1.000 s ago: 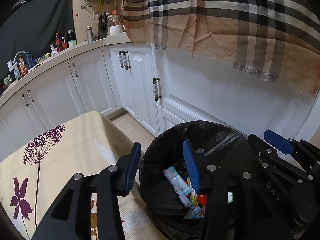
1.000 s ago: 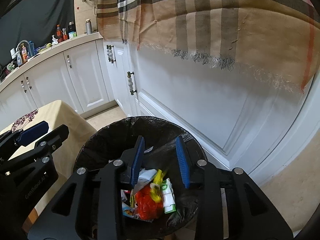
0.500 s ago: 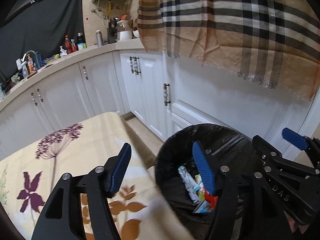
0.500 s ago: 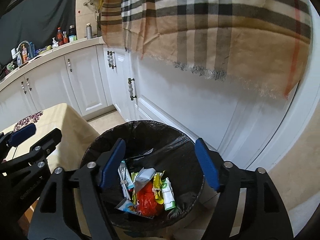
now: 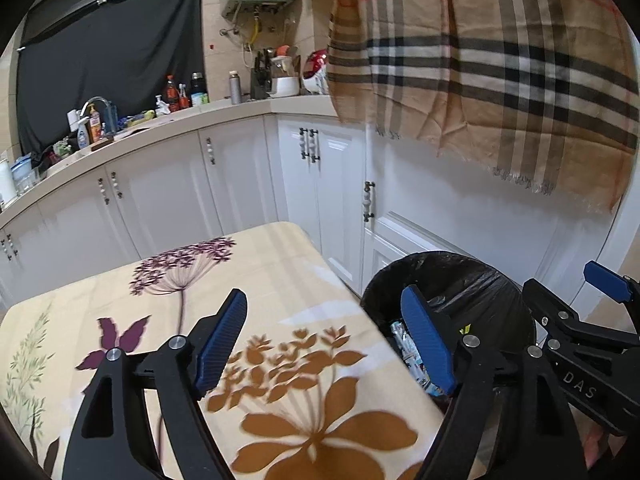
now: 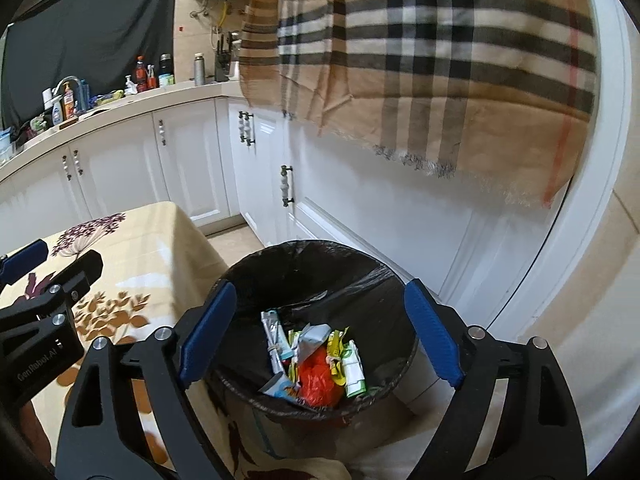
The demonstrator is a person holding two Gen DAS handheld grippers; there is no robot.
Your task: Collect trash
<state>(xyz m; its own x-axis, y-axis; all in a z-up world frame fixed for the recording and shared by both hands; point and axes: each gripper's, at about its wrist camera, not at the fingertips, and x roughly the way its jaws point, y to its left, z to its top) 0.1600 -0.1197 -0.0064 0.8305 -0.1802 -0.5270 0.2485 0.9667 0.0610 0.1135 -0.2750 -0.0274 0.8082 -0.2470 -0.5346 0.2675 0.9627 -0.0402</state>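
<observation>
Wrappers [image 6: 316, 360] in bin [image 6: 256, 268], apparently loose

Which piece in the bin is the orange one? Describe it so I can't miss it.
Find the black-lined bin on the floor beside the flowered table. In the wrapper pile at its bottom, the crumpled orange bag lies near the front, the only bright orange piece among pale wrappers.

Two wrist fisheye views angle downward from close above. Both share the black bin [image 5: 460, 280] [image 6: 312, 264], floral bench [image 5: 280, 280] [image 6: 132, 248] and white cabinets [image 5: 168, 200] [image 6: 120, 168].
</observation>
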